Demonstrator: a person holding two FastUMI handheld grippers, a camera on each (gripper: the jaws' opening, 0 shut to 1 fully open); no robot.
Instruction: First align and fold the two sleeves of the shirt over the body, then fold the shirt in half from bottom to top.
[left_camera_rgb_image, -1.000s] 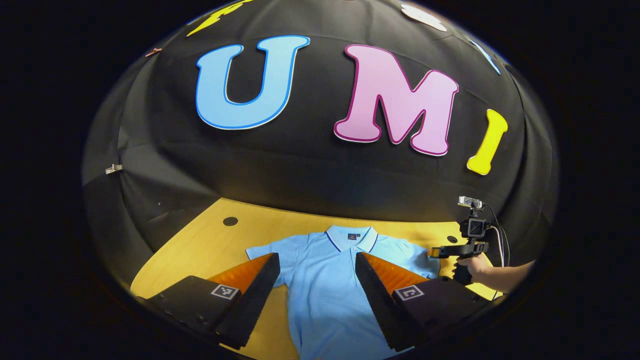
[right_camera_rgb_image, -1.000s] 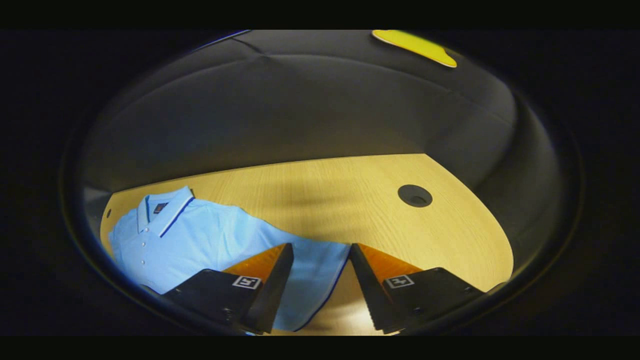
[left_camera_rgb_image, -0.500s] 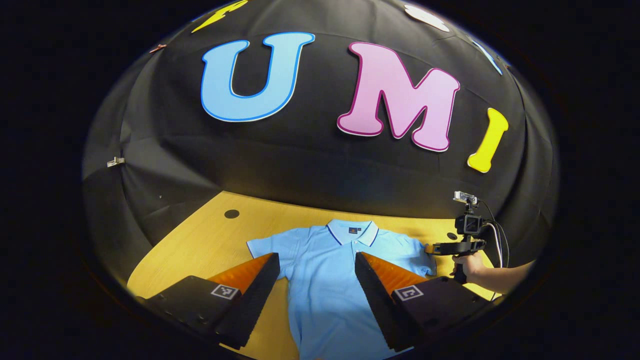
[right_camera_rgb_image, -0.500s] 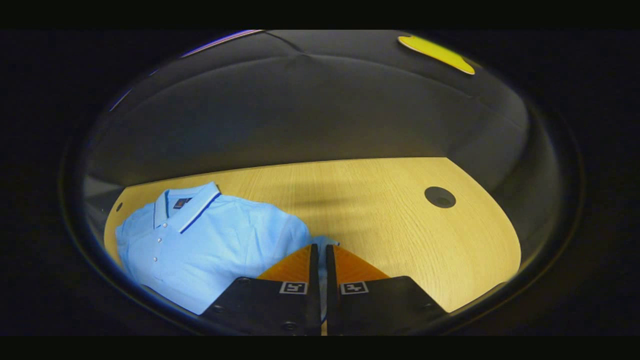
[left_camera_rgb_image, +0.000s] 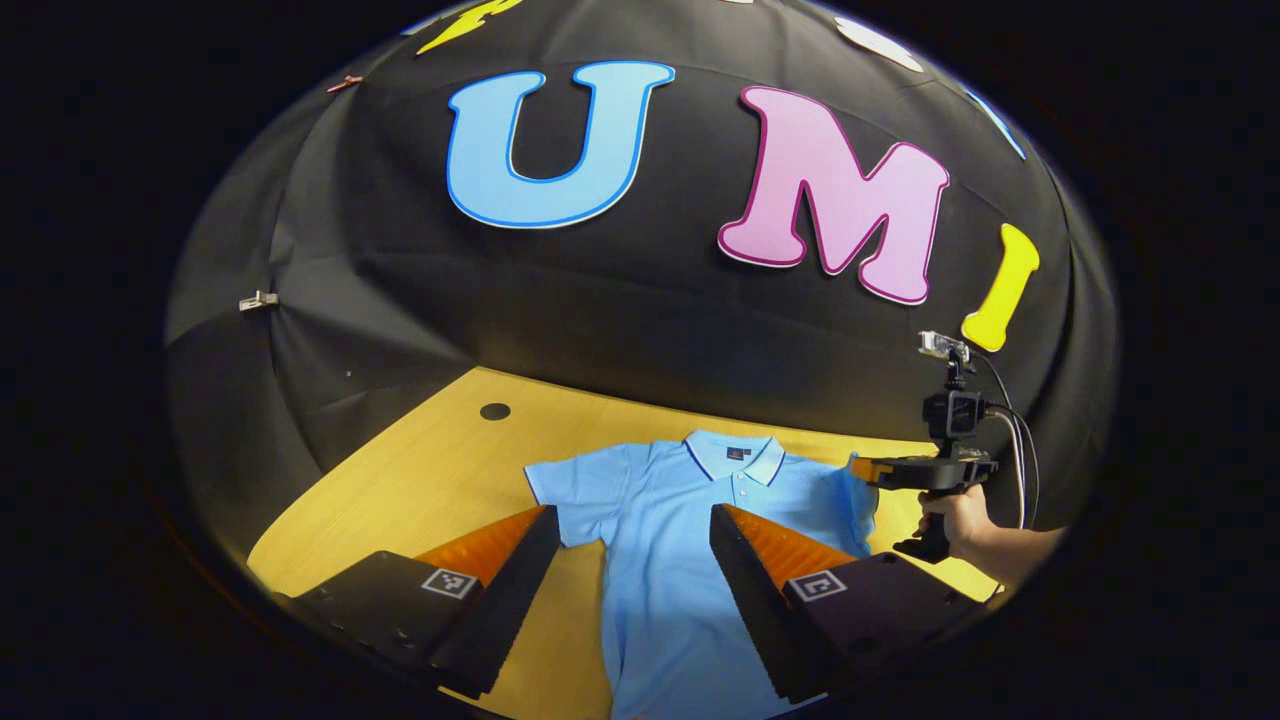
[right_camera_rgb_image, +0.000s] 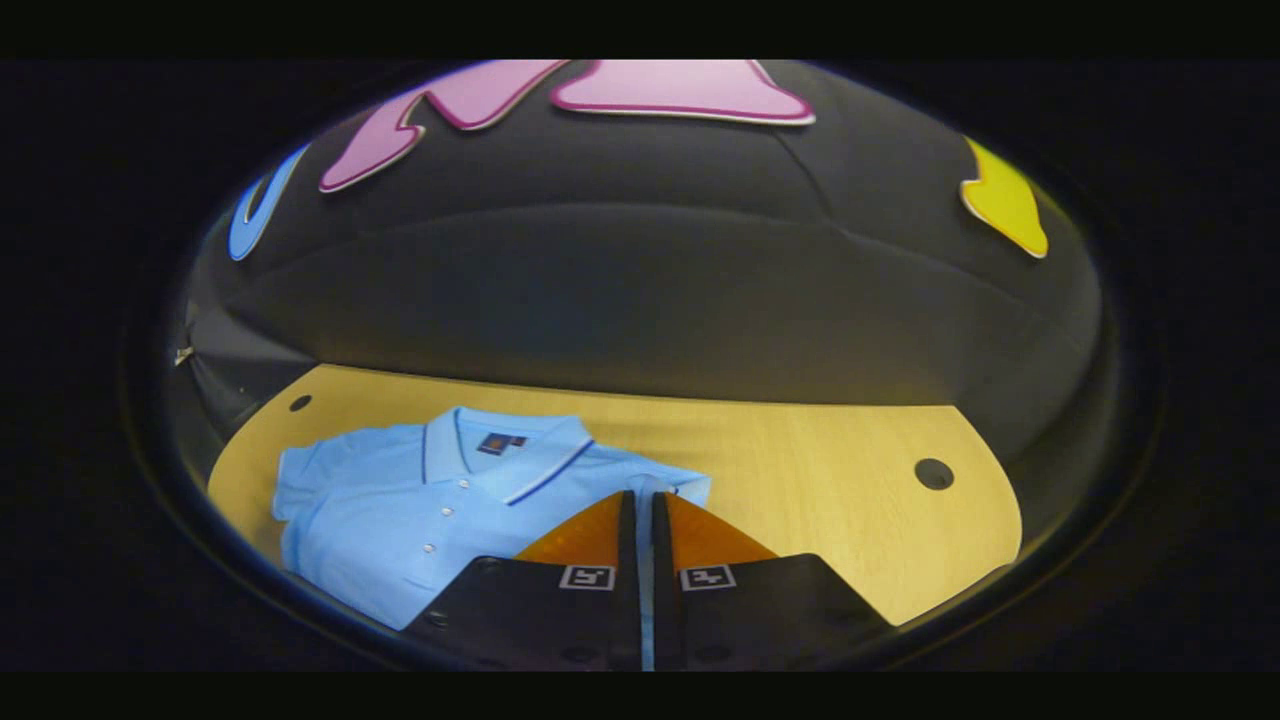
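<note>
A light blue polo shirt lies face up on the wooden table, collar toward the far wall. My left gripper hovers open above the shirt's near left side, holding nothing. The shirt's left sleeve lies flat and spread out. Farther off, my right gripper, held by a hand, is shut on the right sleeve and holds it raised off the table. In the right gripper view, the right gripper pinches the sleeve's edge, with the shirt to its left.
The booth's black cloth wall runs along the back of the table. A round cable hole sits at the far left of the table and another hole at the far right. Bare wood lies to the right of the shirt.
The right gripper went from open around the right sleeve to shut on it, then lifted it and turned toward the shirt's body. The left gripper stayed open and shifted slightly.
</note>
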